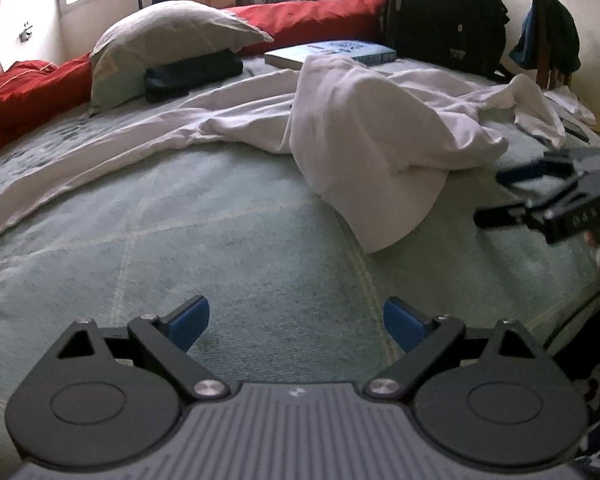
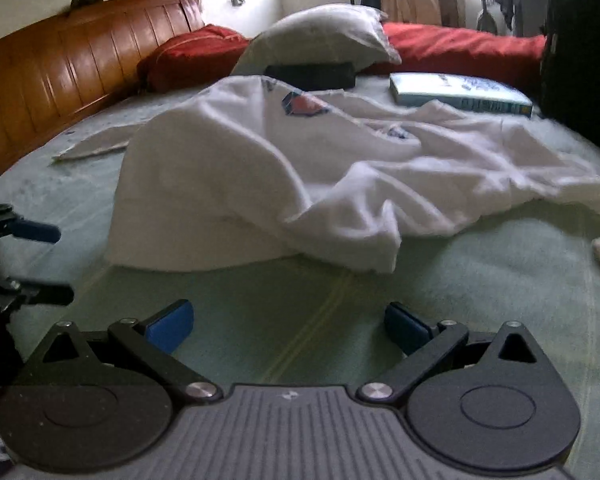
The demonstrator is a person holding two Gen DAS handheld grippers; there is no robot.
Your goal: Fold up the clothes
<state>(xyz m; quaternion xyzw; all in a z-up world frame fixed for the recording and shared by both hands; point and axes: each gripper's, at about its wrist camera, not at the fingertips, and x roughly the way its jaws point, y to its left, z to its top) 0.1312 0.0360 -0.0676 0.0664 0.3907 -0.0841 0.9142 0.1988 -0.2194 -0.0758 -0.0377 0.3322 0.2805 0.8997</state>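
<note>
A crumpled white garment (image 1: 364, 132) with a red and blue print lies in a heap on the pale green bedspread (image 1: 204, 232). It also shows in the right wrist view (image 2: 260, 176), bunched up ahead of the fingers. My left gripper (image 1: 296, 322) is open and empty, low over bare bedspread, short of the garment. My right gripper (image 2: 286, 326) is open and empty too, just in front of the garment's near edge. The right gripper shows at the right edge of the left wrist view (image 1: 500, 196). The left gripper shows at the left edge of the right wrist view (image 2: 44, 260).
A grey pillow (image 1: 168, 44), a red bolster (image 1: 300, 20), a dark pouch (image 1: 192, 74), a blue book (image 1: 332, 54) and a black backpack (image 1: 444, 12) lie at the bed's far side. A wooden headboard (image 2: 60, 68) stands on the left.
</note>
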